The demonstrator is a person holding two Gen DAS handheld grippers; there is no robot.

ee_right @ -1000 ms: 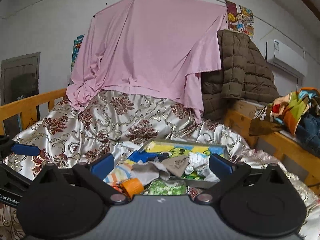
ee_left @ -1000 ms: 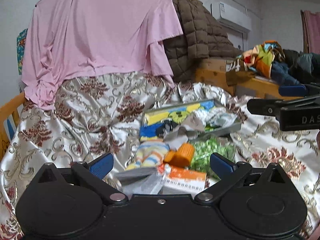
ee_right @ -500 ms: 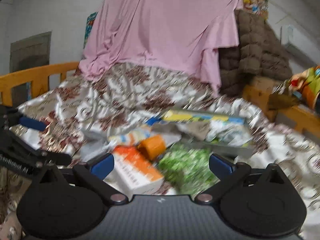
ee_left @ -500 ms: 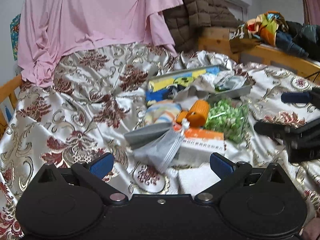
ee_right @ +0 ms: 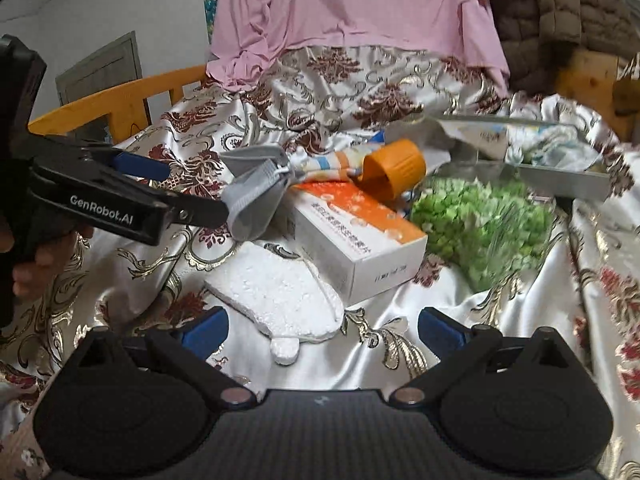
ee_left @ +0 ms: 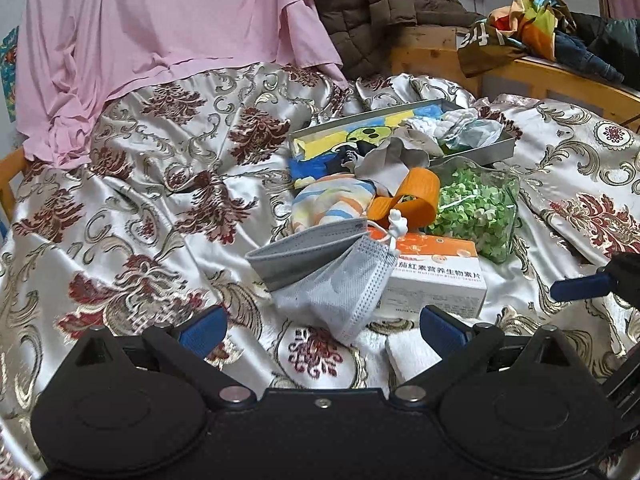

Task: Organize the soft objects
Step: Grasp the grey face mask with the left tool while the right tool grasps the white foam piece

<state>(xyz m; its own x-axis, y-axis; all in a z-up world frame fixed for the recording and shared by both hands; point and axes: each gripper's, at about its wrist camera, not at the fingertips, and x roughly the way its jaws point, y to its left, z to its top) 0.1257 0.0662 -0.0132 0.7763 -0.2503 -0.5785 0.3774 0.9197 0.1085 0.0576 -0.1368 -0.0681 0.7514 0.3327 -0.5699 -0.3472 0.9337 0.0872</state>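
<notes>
A grey face mask lies on the patterned satin cover, leaning on a white and orange box; it also shows in the right wrist view. My left gripper is open and empty just short of the mask. A white sock lies flat in front of my right gripper, which is open and empty above its near end. A striped sock, grey cloth and white cloths lie by and in a shallow tray.
An orange cup lies on its side beside a clear bag of green pieces. A pink sheet and brown jacket hang behind. A wooden bed rail runs at left. Clothes pile at back right.
Both grippers have tilted down and moved closer to the pile. The mask and box now sit just ahead of the left gripper, and the white sock has come into view under the right.
</notes>
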